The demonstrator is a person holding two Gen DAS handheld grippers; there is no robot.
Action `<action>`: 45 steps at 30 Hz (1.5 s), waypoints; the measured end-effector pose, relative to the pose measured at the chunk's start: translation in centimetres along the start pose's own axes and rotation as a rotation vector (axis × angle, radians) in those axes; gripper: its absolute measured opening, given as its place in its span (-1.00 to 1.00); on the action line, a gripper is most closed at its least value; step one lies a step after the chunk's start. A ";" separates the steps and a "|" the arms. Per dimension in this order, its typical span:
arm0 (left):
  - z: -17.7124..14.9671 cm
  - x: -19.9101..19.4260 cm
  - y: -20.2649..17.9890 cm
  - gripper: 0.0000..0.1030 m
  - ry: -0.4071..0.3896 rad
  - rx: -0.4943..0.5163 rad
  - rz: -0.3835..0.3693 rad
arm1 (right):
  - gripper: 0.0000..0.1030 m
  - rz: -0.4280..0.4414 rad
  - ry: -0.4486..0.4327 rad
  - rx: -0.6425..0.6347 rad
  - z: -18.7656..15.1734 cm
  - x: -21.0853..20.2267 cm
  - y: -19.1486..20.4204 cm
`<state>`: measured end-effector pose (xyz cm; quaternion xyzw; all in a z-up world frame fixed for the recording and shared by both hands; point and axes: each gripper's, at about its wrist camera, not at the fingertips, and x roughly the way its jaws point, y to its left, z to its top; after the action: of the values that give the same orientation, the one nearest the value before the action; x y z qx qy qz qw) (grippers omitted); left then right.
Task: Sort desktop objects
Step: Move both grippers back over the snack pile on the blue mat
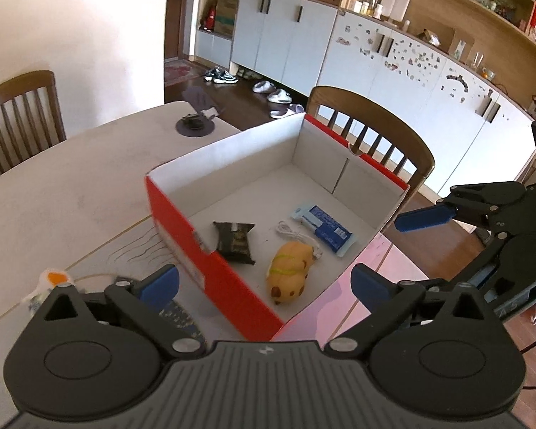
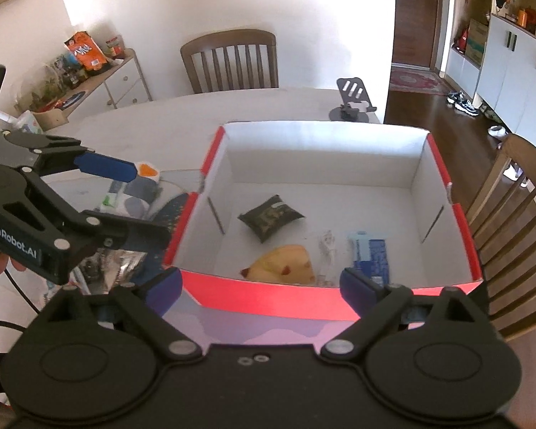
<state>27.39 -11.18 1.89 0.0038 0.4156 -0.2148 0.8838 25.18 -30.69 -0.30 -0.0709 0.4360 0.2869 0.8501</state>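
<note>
A red box with white inside [image 1: 182, 221] [image 2: 268, 296] stands on the table. In it lie a dark snack packet [image 1: 234, 242] [image 2: 269, 216], a yellow plush toy [image 1: 290, 271] [image 2: 282, 264], a white cable [image 1: 296, 236] [image 2: 327, 245] and a blue-white packet [image 1: 327, 229] [image 2: 371, 254]. My left gripper [image 1: 264, 282] is open and empty above the box's near corner; it also shows in the right wrist view [image 2: 132, 203]. My right gripper [image 2: 261, 282] is open and empty at the box's near wall. Left of the box lie loose packets [image 2: 132, 196] and an orange-spotted white item [image 1: 53, 280] [image 2: 147, 171].
A phone stand [image 1: 196, 121] [image 2: 353, 105] sits at the table's far edge. Wooden chairs [image 1: 371, 132] [image 2: 232, 60] stand around the table. A pink mat [image 1: 371, 268] lies under the box. White cabinets line the far wall.
</note>
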 end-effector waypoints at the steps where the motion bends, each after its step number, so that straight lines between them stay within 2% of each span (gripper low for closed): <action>1: -0.2 -0.5 0.3 0.99 -0.007 -0.003 -0.001 | 0.85 0.005 -0.001 0.002 0.0 -0.1 0.4; 15: -4.7 -5.4 3.0 1.00 -0.042 -0.042 -0.002 | 0.86 0.013 -0.025 -0.009 -0.6 -0.4 5.5; 24: -8.3 -7.8 5.3 1.00 -0.041 -0.114 -0.003 | 0.86 0.020 -0.030 -0.010 -1.2 0.0 8.9; 28: -9.8 -8.6 6.1 1.00 -0.047 -0.124 0.027 | 0.86 0.019 -0.032 -0.009 -1.3 0.4 10.2; 33: -11.7 -9.5 6.9 1.00 -0.050 -0.158 0.013 | 0.86 0.025 -0.034 -0.009 -1.7 0.7 11.6; 41: -14.6 -10.8 7.6 1.00 -0.050 -0.138 0.081 | 0.86 0.042 -0.025 -0.021 -2.1 1.8 14.0; 45: -16.0 -11.0 8.4 1.00 -0.038 -0.159 0.119 | 0.86 0.046 -0.018 -0.027 -2.1 2.6 15.0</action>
<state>12.70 3.55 -1.86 -0.0460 0.4138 -0.1283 0.9001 16.62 -18.00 -1.70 -0.0700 0.4257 0.3127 0.8462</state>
